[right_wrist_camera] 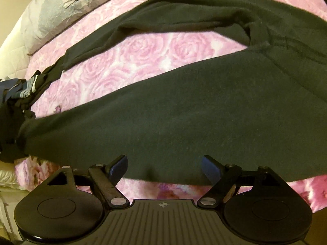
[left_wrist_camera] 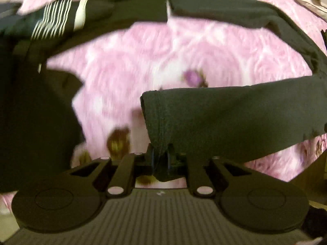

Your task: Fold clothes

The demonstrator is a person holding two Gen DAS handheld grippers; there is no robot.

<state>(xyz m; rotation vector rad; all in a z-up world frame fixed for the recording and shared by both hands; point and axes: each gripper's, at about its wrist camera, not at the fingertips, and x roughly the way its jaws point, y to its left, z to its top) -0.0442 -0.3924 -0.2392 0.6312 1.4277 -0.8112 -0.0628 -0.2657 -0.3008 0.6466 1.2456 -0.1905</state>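
Observation:
Dark trousers (right_wrist_camera: 173,118) lie spread on a pink rose-patterned bed cover (right_wrist_camera: 143,47). In the left wrist view my left gripper (left_wrist_camera: 161,155) is shut on the hem of one trouser leg (left_wrist_camera: 235,118) and holds it lifted above the cover; the other leg (left_wrist_camera: 235,8) arcs across the far side. In the right wrist view my right gripper (right_wrist_camera: 163,167) is open, its blue pads (right_wrist_camera: 118,167) just above the near edge of the broad trouser leg, holding nothing.
A black garment with white stripes (left_wrist_camera: 53,18) lies at the far left in the left wrist view. A grey-blue quilt (right_wrist_camera: 53,14) is bunched at the bed's far left corner. A pile of dark clothes (right_wrist_camera: 14,106) sits at the left edge.

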